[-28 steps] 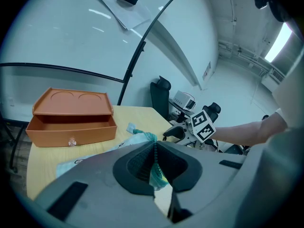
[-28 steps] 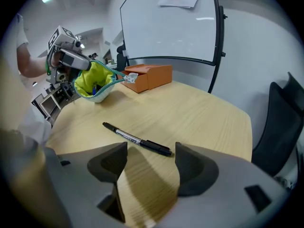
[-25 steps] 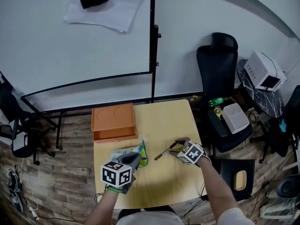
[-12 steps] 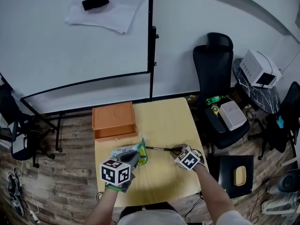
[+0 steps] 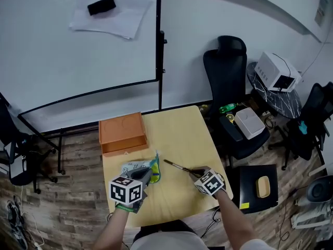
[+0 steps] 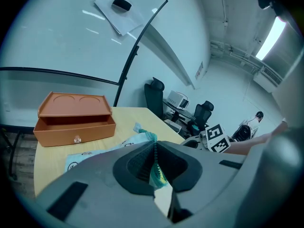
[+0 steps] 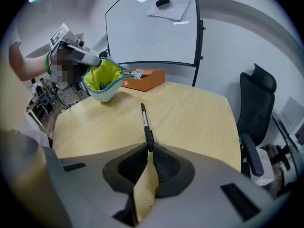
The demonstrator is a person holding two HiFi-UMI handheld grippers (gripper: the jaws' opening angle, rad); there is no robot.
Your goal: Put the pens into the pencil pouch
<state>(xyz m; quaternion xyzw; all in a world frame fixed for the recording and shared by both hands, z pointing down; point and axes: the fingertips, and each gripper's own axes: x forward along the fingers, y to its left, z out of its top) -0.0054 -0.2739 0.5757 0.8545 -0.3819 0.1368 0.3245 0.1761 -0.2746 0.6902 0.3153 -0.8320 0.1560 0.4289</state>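
A light pencil pouch [image 5: 139,169] with a yellow-green lining [image 7: 101,75] and a teal zipper [image 6: 154,163] lies at the left of the wooden table [image 5: 179,134]. My left gripper [image 5: 147,175] is shut on the pouch's zipper edge and holds its mouth open. A dark pen [image 5: 177,166] sticks out from my right gripper [image 5: 193,172], which is shut on its rear end. The pen [image 7: 146,126] hangs above the table, right of the pouch, tip towards the far left.
An orange drawer box [image 5: 122,134] stands at the table's far left corner. A whiteboard [image 5: 78,40] with a paper and an eraser stands behind it. A black office chair [image 5: 229,87] and a side table with devices [image 5: 273,72] are at the right.
My right gripper has carried the pen from a low slant near the right edge, swung it round and drawn back towards the near right, and the pen now points to the far left. The left gripper has kept still.
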